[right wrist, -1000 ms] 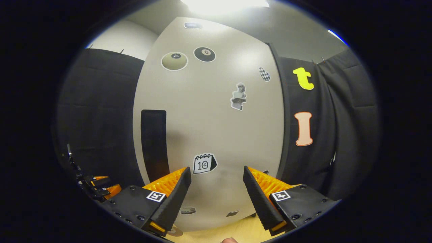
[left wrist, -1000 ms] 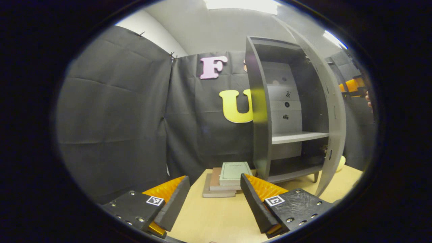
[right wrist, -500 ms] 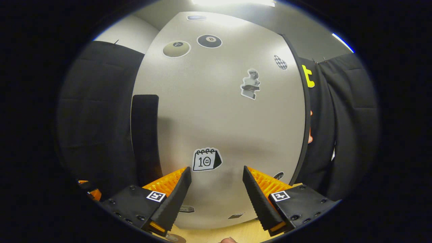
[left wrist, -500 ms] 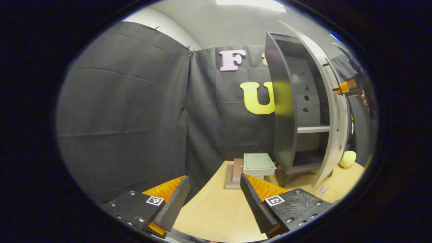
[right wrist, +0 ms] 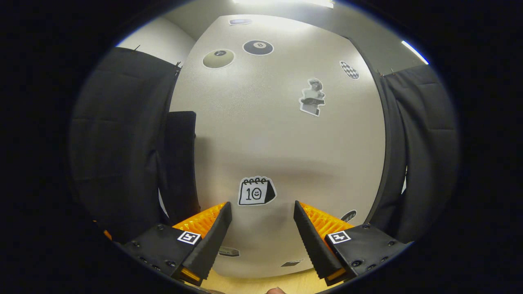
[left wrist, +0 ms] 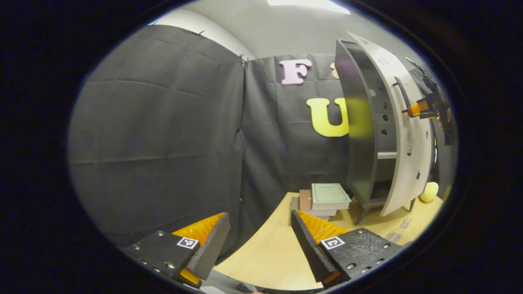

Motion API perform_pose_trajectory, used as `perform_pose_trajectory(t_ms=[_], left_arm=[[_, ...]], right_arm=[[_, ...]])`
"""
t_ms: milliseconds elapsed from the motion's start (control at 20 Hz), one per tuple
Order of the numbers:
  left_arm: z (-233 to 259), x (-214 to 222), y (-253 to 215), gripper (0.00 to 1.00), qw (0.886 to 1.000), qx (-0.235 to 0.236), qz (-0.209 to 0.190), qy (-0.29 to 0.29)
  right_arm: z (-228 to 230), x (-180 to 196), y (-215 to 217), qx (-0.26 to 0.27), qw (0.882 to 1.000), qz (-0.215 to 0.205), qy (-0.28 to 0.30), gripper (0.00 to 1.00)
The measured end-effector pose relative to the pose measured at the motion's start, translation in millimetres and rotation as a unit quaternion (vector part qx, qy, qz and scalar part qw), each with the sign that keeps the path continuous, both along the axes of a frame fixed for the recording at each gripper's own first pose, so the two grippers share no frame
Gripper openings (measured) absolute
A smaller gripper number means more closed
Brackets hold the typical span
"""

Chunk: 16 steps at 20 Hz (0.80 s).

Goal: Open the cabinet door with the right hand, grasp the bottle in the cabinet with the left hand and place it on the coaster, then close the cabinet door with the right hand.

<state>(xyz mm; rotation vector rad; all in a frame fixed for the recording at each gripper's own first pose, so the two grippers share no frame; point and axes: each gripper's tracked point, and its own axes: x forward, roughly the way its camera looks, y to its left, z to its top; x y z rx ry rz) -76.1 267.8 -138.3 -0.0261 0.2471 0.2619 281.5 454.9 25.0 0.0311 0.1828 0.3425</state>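
The right gripper (right wrist: 262, 212) faces the cabinet door (right wrist: 282, 134) at close range, its fingers spread apart and grasping nothing; stickers dot the pale panel, a calendar sticker (right wrist: 256, 191) just above the gap. In the left gripper view that same door (left wrist: 410, 139) stands ajar on the dark cabinet (left wrist: 361, 130), with the right gripper (left wrist: 425, 109) at its outer face near the handle. The left gripper (left wrist: 259, 232) hangs released above the wooden table (left wrist: 269, 253), well apart from the cabinet. A stack of books (left wrist: 320, 200) lies beside the cabinet's foot. The clear bottle (left wrist: 398, 232) stands on the table by the door.
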Motion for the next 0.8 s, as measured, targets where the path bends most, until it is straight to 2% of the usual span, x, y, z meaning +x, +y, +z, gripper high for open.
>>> perform_pose_trajectory(t_ms=[450, 500, 600, 650, 700, 800], left_arm=[[4.7, -14.2, 9.3, 0.89, 1.000, 0.004, 0.019, 0.005], [5.7, -12.4, 7.3, 0.93, 1.000, 0.003, 0.019, 0.005], [9.5, -4.7, 0.9, 0.89, 1.000, 0.002, 0.017, 0.005], [13.2, 0.2, -4.2, 0.93, 1.000, 0.002, 0.013, 0.002], [18.2, 5.2, -10.8, 0.89, 1.000, 0.003, 0.009, 0.000], [29.2, 18.3, -27.6, 0.90, 1.000, 0.005, -0.005, -0.006]], right_arm=[[-5.4, -3.6, 9.3, 0.000, 1.000, -0.005, -0.004, 0.97], [-7.3, -2.8, 9.0, -0.004, 1.000, -0.005, -0.004, 0.97], [-7.9, -5.3, 8.8, -0.013, 1.000, 0.002, -0.008, 0.96], [-6.9, -7.8, 8.2, -0.015, 1.000, 0.006, -0.009, 0.96], [-6.5, -12.0, 7.2, -0.014, 1.000, 0.012, -0.010, 0.96], [-2.6, -27.7, 0.4, -0.010, 1.000, 0.024, -0.011, 0.97]])
